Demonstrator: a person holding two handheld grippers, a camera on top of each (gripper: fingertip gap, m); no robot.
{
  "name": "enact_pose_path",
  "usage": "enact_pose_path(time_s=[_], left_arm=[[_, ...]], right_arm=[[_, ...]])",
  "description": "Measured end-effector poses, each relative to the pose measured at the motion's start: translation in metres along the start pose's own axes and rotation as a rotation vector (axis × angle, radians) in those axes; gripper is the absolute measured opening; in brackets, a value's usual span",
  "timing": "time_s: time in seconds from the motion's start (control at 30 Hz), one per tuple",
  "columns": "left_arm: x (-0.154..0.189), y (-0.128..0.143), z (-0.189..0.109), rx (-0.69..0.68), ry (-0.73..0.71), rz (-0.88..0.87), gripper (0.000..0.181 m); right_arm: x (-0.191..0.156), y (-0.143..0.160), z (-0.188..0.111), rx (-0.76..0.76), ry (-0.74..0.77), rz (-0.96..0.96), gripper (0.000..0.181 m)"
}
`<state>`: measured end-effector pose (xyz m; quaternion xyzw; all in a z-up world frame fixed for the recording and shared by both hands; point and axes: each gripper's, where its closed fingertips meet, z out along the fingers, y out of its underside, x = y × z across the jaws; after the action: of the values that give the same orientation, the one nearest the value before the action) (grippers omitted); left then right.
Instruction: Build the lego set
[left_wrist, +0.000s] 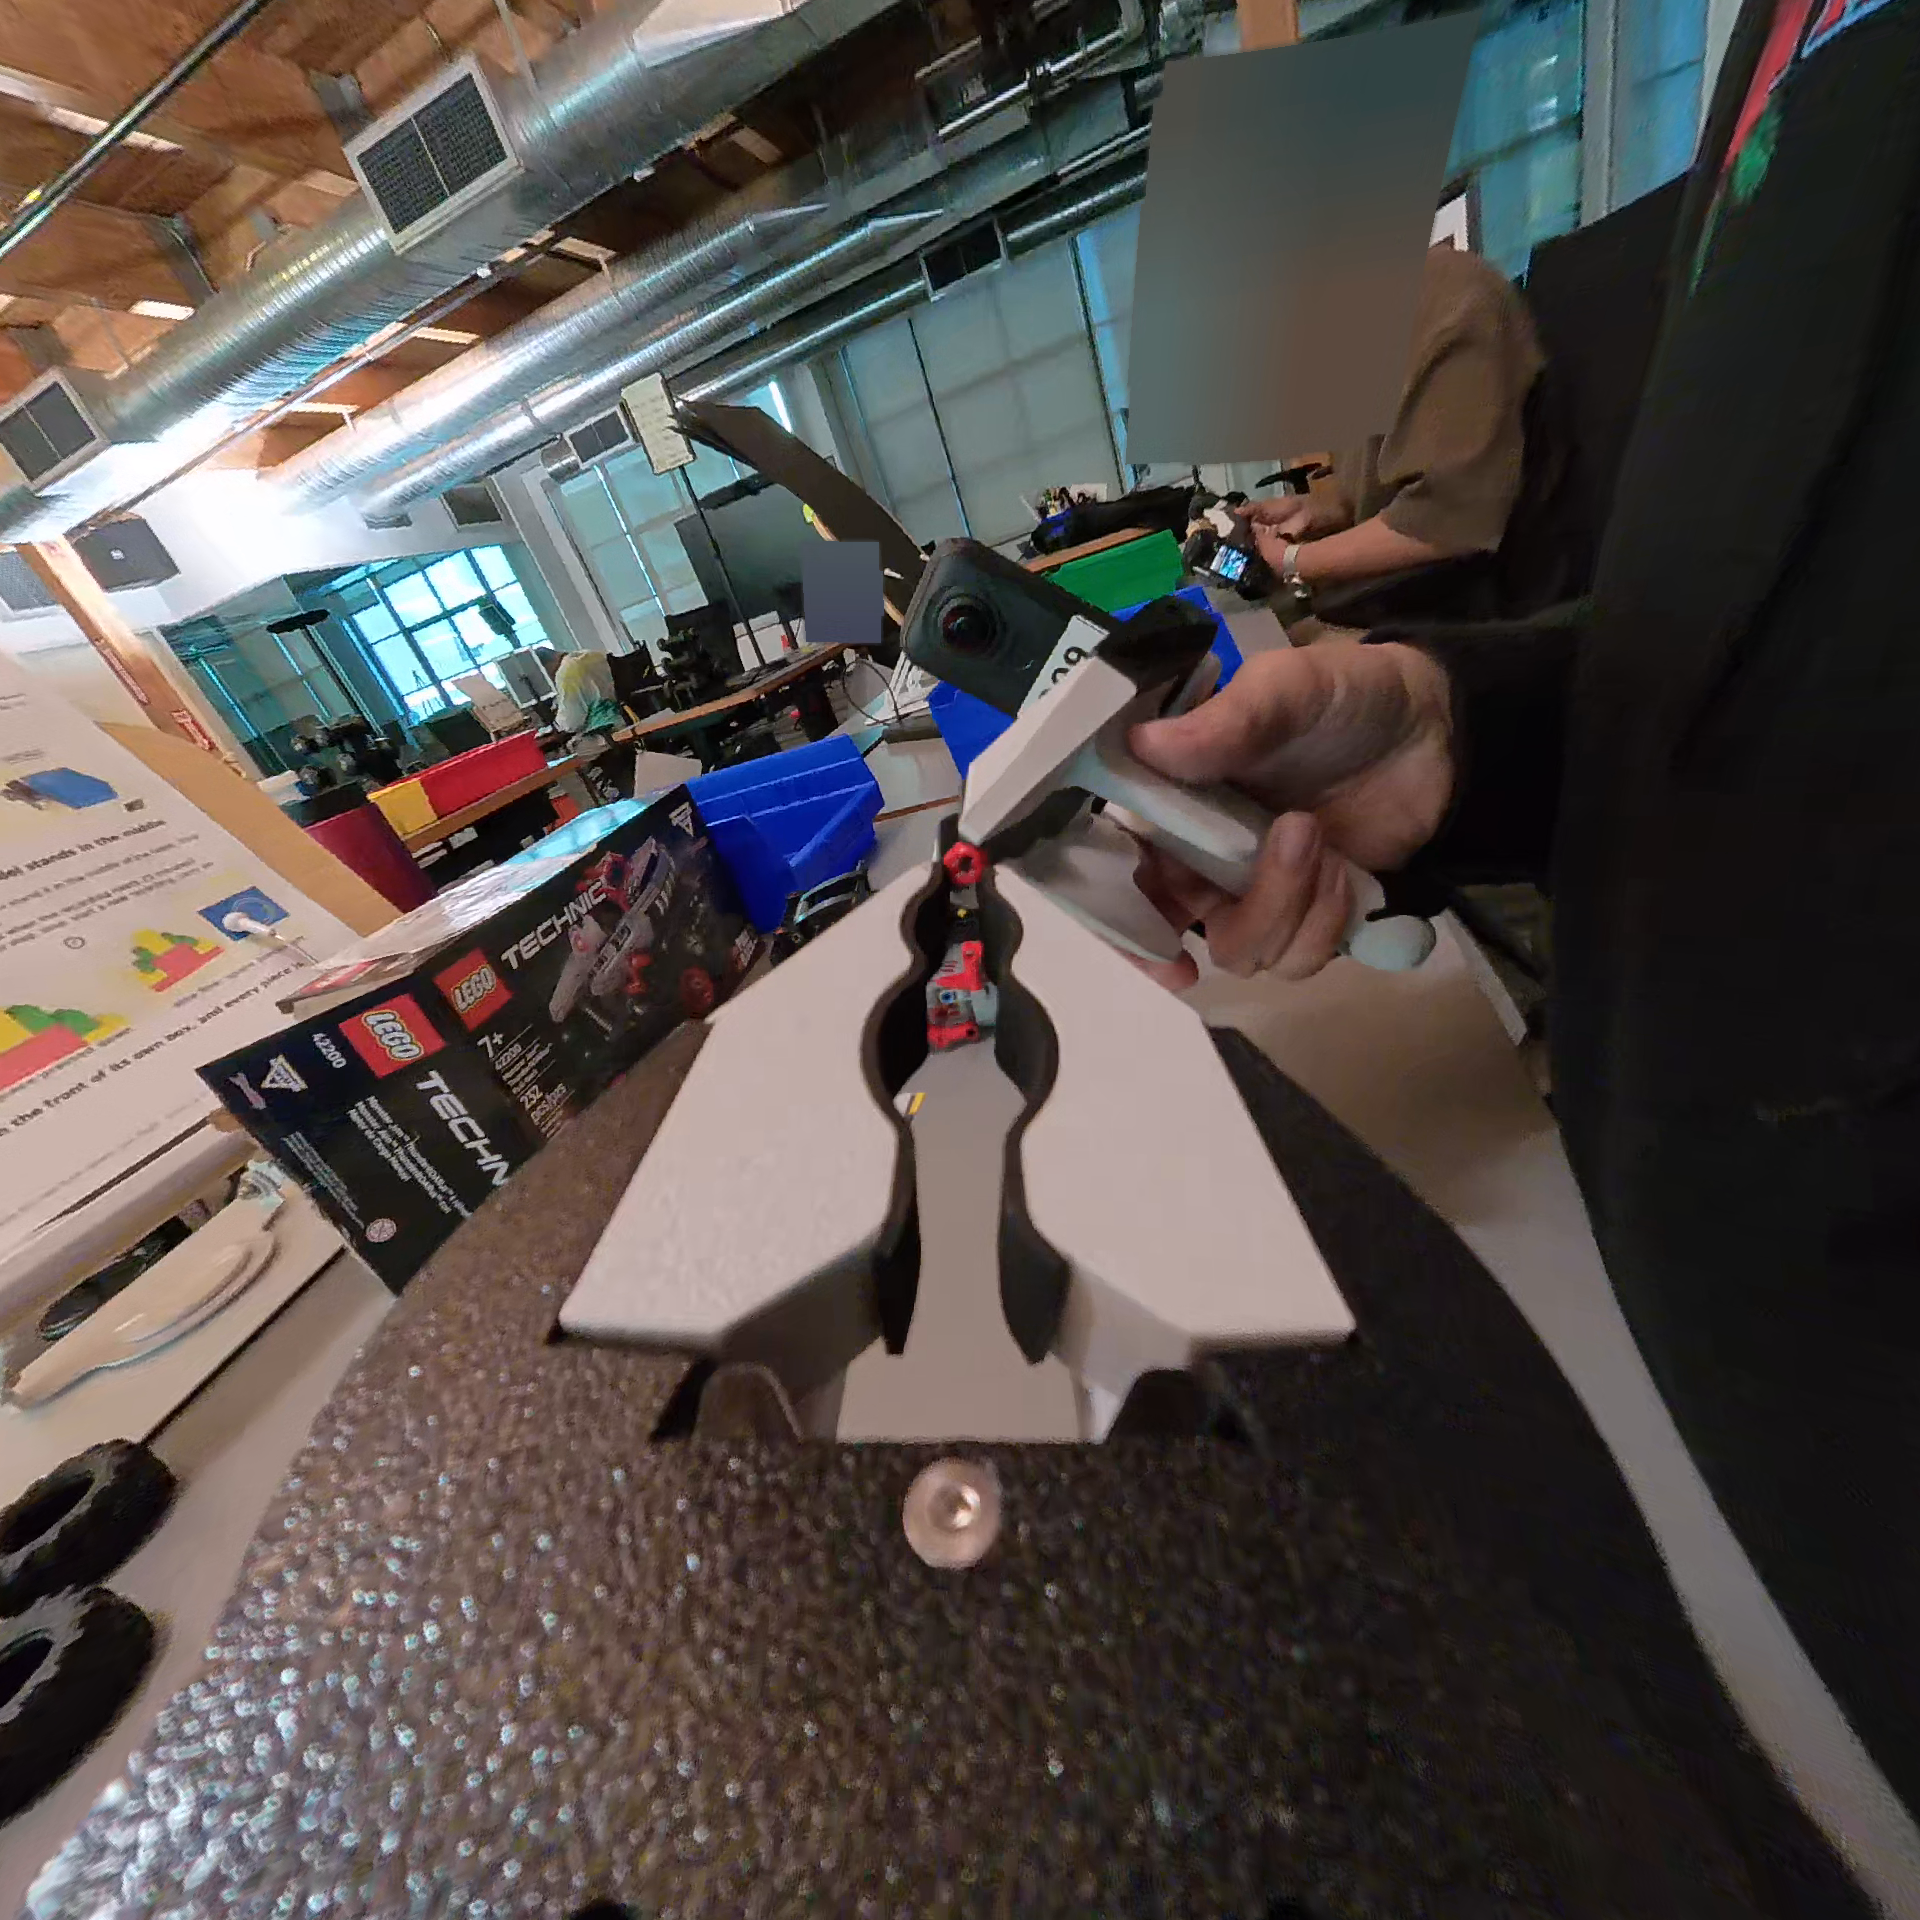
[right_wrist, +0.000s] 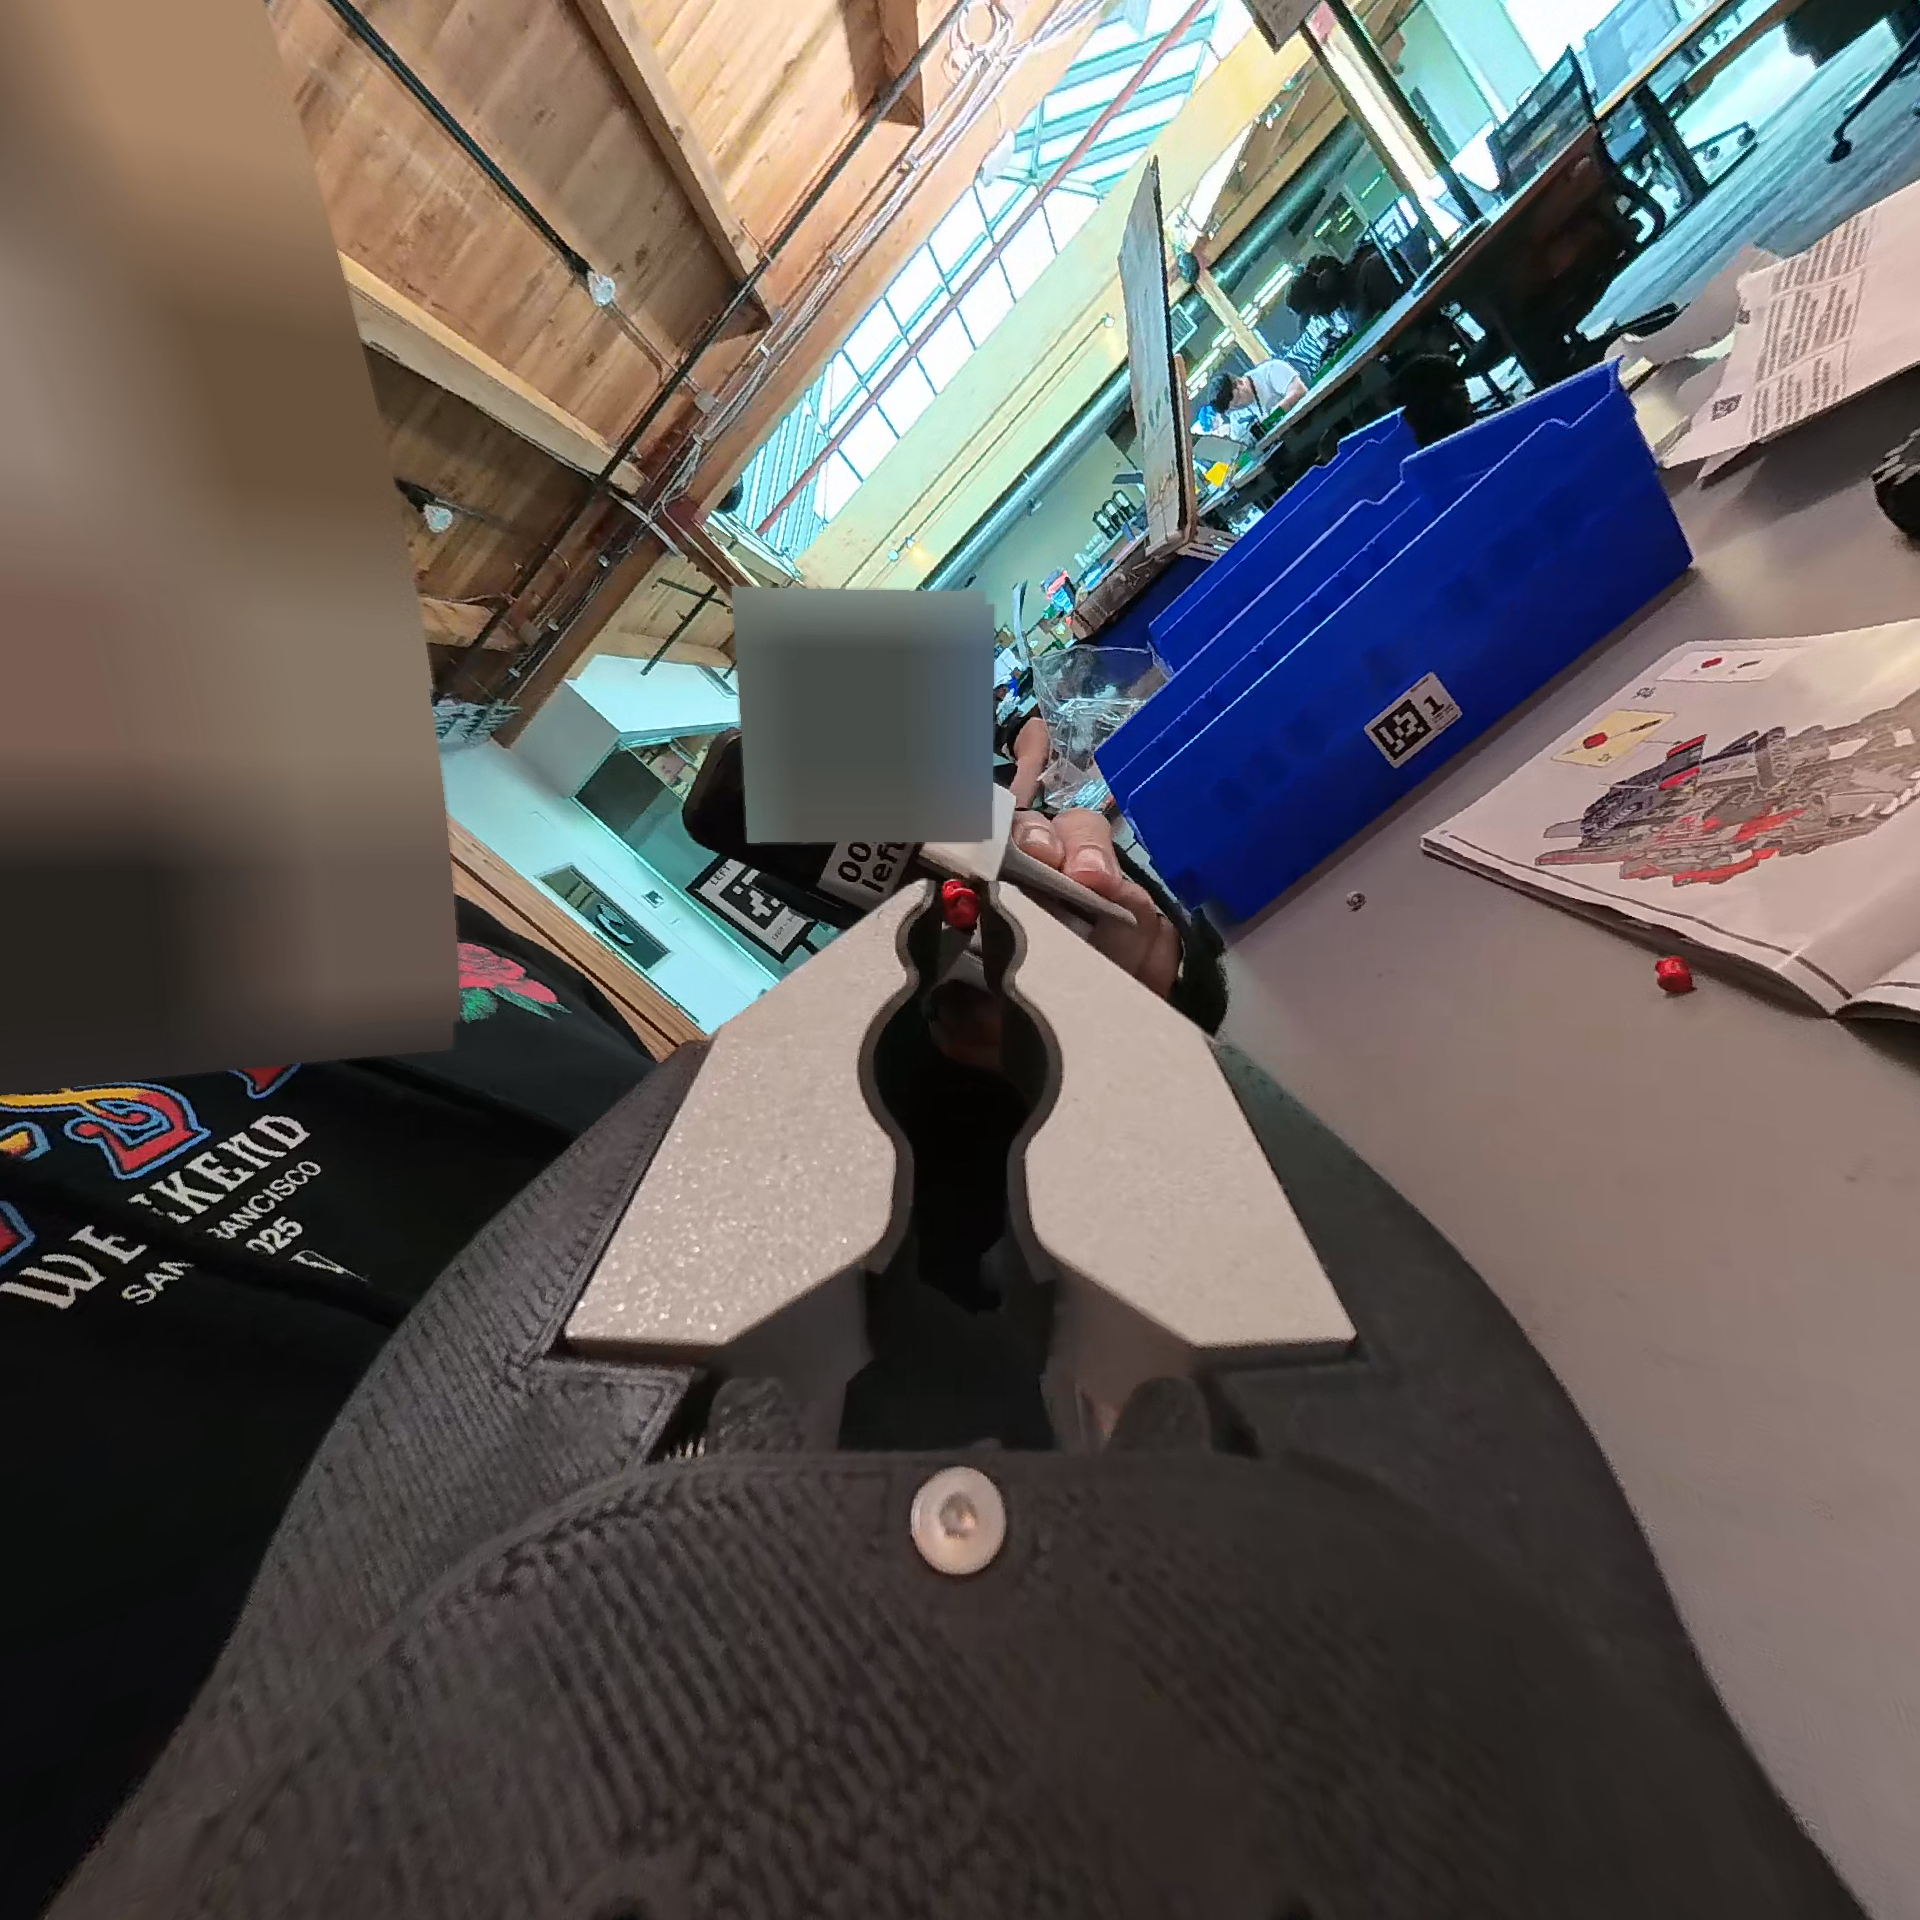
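Both wrist cameras look forward along their own fingers, tilted upward, facing each other at close range. Shared: small red piece (left_wrist: 963, 861) (right_wrist: 957, 902) at fingertips.

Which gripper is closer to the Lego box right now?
Left. The Lego box lies just off the left gripper's left side. The right gripper comes in from the opposite side, only its tips meeting the left's.

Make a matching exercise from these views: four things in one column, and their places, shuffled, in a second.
Things:
1. small red piece
2. instruction booklet
3. black tyres
4. Lego box

Places:
A. open on the table beside the blue bins
B. at both grippers' tips
C. on the table, lower left of the left wrist view
D. left of the left gripper

Pairs: 1-B, 2-A, 3-C, 4-D
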<state>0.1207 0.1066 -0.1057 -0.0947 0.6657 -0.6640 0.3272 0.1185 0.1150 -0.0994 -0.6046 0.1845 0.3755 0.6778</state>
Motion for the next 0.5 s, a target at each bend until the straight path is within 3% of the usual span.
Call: enact_pose_path(time_s=[0.17,0.5], left_arm=[[0.001,0.006,0.002,-0.021,0.0,-0.002,0.003],[-0.003,0.046,0.005,-0.158,-0.005,-0.006,0.004]], right_arm=[[0.004,0.002,-0.003,-0.003,0.028,-0.061,0.005],[0.042,0.014,-0.011,-0.018,0.164,-0.108,0.005]])
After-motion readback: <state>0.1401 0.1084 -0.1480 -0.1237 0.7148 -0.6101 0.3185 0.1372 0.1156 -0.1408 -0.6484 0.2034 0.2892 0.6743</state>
